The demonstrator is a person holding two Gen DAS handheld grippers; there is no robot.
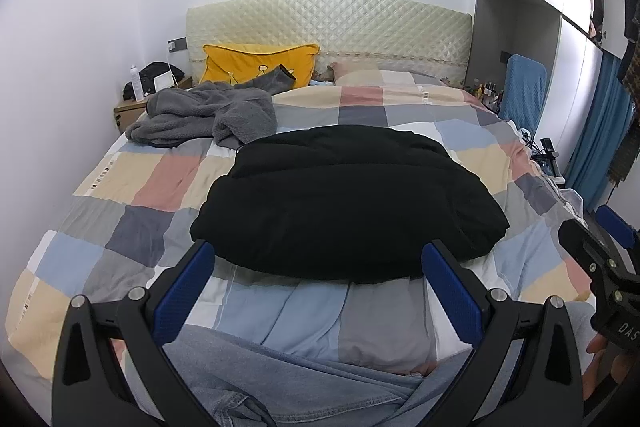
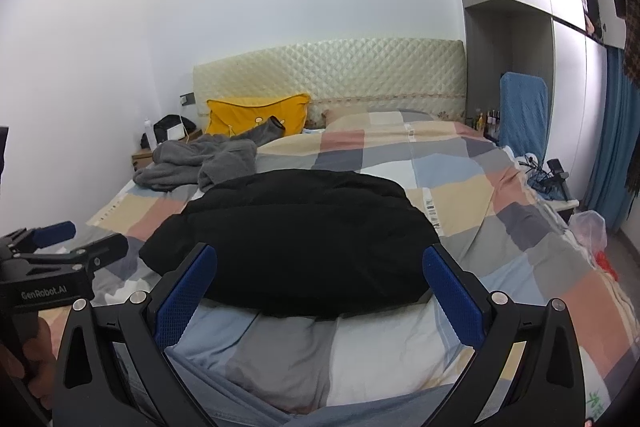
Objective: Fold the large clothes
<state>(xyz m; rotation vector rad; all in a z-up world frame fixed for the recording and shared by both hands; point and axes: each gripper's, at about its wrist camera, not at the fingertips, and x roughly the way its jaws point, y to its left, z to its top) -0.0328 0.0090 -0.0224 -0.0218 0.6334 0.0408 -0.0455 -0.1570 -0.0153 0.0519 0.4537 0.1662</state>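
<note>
On the bed: black garment (image 1: 344, 199) lies folded, compact.
Left: grey fleece (image 1: 208, 115) crumpled, unfolded.
Claws: left claw (image 1: 318, 291), right claw (image 2: 320, 293) spread, empty.

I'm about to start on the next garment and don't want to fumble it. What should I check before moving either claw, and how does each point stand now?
1. Left claw open and holding nothing: ok.
2. Right claw open and holding nothing: ok.
3. Black garment lies in a compact bundle on the checked quilt: ok.
4. Black garment free of the grey fleece garment: cannot tell, their edges meet in both views.
5. Grey fleece garment spread flat for folding: not ok, it lies crumpled near the yellow pillow.
</note>
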